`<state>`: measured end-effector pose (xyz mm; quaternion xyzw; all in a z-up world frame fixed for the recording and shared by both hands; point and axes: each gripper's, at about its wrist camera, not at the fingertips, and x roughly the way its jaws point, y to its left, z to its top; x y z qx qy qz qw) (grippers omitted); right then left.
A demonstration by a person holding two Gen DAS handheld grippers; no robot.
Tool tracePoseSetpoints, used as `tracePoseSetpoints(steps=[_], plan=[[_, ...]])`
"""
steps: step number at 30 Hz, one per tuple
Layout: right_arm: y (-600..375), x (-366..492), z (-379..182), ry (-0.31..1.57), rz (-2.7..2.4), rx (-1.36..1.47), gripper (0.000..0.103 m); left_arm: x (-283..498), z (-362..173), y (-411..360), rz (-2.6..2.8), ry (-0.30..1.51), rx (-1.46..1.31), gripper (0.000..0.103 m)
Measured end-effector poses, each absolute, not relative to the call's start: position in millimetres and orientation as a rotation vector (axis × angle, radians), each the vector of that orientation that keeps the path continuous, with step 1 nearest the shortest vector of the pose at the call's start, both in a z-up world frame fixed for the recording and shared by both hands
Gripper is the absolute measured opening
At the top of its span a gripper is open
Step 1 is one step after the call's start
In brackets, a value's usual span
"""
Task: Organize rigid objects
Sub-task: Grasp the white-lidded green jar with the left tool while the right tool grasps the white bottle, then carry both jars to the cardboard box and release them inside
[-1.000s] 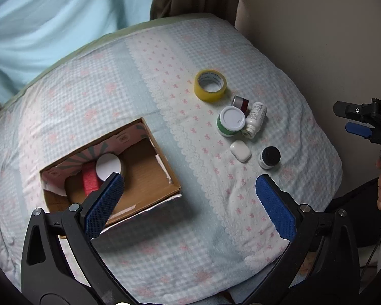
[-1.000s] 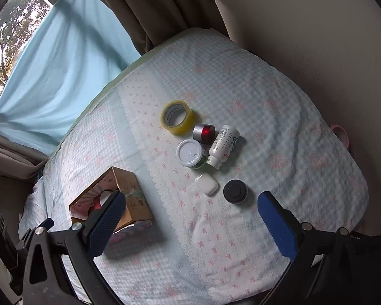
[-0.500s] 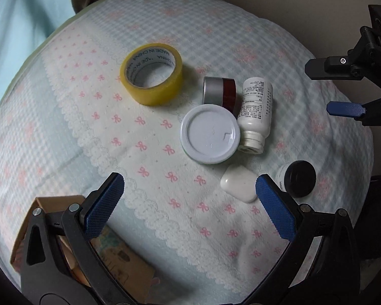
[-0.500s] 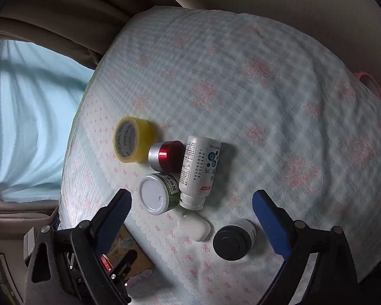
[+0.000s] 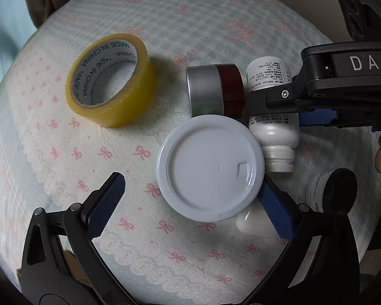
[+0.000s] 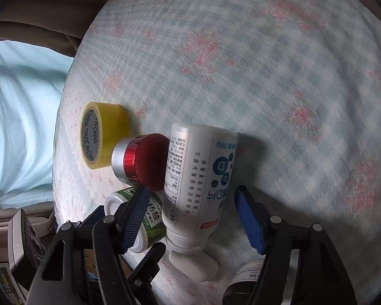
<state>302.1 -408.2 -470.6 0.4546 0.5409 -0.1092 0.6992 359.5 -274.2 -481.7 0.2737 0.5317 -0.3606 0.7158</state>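
Left wrist view shows my left gripper (image 5: 190, 203) spread wide around the white-lidded jar (image 5: 210, 167), its lid filling the gap between my blue pads, one pad clear on the left and the other tucked against the jar's lower right edge above the small white case (image 5: 254, 222). Right wrist view has my right gripper (image 6: 193, 216) open astride the white bottle (image 6: 198, 178) lying on the bedspread (image 6: 266, 50), neither pad touching it, the red-capped tin (image 6: 139, 157) and yellow tape roll (image 6: 104, 134) just beyond my left pad.
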Motion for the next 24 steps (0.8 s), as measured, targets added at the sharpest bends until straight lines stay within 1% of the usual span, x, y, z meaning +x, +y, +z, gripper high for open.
tracePoseSetpoints(steps=[2, 4, 8, 10, 12, 14, 24], plan=[[-409.3, 302.5, -473.9, 1.203, -0.250, 1.019, 0.061, 361.0, -485.1, -278.6, -0.806, 1.170, 0.624, 0.099], [-410.3, 303.6, -476.3, 1.199, -0.255, 1.030, 0.059, 363.1, -487.8, -281.7, -0.819, 1.165, 0.631, 0.095], [-411.1, 308.7, -482.1, 1.203, -0.268, 1.045, 0.058, 366.1, -493.9, -287.1, -0.838, 1.163, 0.648, 0.092], [-415.8, 304.9, -484.1, 1.211, -0.280, 1.038, 0.055, 366.3, -497.7, -291.9, -0.858, 1.172, 0.650, 0.085], [-416.1, 303.4, -484.4, 1.218, -0.300, 1.030, 0.049, 364.8, -500.3, -296.4, -0.887, 1.183, 0.661, 0.069], [-417.4, 300.5, -484.6, 1.204, -0.306, 1.043, 0.046, 360.0, -500.2, -300.5, -0.874, 1.166, 0.690, 0.069], [-423.6, 284.5, -483.2, 1.172, -0.276, 1.072, 0.046, 352.1, -491.1, -296.1, -0.858, 1.166, 0.665, 0.068]])
